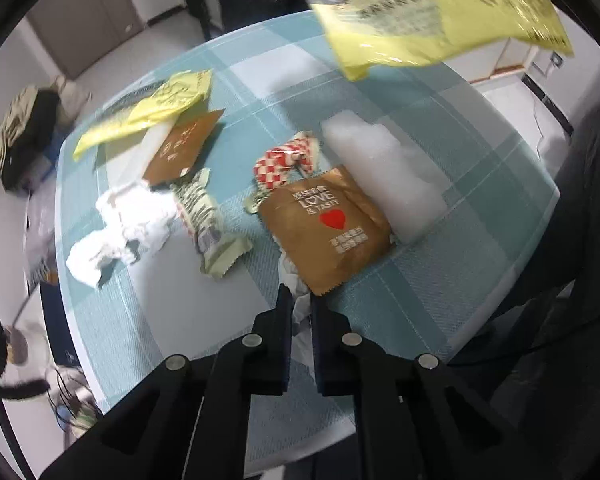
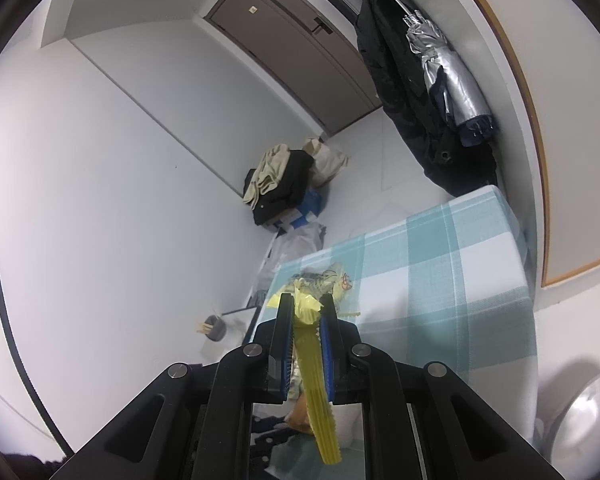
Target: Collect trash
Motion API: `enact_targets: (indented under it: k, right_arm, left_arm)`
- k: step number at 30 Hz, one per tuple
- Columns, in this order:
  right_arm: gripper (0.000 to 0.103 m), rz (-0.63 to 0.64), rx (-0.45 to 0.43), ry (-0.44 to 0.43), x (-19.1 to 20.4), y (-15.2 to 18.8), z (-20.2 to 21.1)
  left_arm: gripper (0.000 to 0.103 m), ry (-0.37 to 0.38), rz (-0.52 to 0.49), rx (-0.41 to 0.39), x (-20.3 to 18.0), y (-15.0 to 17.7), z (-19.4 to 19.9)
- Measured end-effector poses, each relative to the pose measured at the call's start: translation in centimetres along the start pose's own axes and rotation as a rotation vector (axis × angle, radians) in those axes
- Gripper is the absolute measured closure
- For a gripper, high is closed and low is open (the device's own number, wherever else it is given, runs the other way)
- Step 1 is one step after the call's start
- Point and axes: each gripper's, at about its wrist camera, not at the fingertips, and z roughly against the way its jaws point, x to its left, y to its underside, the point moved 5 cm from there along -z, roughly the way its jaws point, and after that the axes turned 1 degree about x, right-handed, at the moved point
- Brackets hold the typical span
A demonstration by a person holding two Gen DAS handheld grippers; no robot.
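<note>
**Both my grippers closed on trash above a checked table**

I am holding a two-finger gripper in each hand over a table covered with a teal and white checked cloth (image 1: 440,280).

My left gripper (image 1: 300,300) points steeply down at the table. Its black jaws are drawn together with only a thin gap, and a piece of crumpled white paper (image 1: 300,312) sits pinched between the tips. That paper pokes out from under a tan wrapper (image 1: 328,228) printed with a red heart and the words "LOVE & TASTY".

Just beyond the tan wrapper lies a red and white checked wrapper (image 1: 288,160), crumpled. To its right, touching the tan wrapper's edge, is a long block of white foam (image 1: 384,176). To the left lies a pale green striped snack packet (image 1: 204,216), then a heap of crumpled white tissue (image 1: 120,228). Farther back on the left, a second brown wrapper (image 1: 184,144) lies partly under a yellow plastic bag (image 1: 156,108).

My right gripper (image 2: 306,300) points gently downward past the table's corner. Its jaws, lined with blue pads, are clamped on a yellow wrapper (image 2: 312,360) with a crimped edge. In the left wrist view this same yellow wrapper hangs blurred at the top right, above the table.
</note>
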Motion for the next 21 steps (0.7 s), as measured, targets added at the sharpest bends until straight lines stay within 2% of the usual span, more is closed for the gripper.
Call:
enact_targets:
  k: [3,6,14,21]
  right_arm:
    - [0.091,-0.009,-0.002,0.002,-0.2,0.0,0.0]
    - [0.091,-0.019,-0.007,0.000,-0.4,-0.1,0.1]
    - [0.091,-0.013,-0.015,0.001,-0.2,-0.1,0.2]
    - [0.091,0.013,-0.050,0.010,0.8,-0.4,1.5]
  left_arm:
    - [0.099,0.006,0.071,0.021,1.2,-0.3,0.7]
    - [0.099,0.010,0.133,0.010,2.5,-0.9,2.1]
    - [0.099,-0.011,0.213,-0.123,4.5,-4.0,7.5]
    - [0.099,-0.009,0.218,-0.261,2.6,-6.4,11.0]
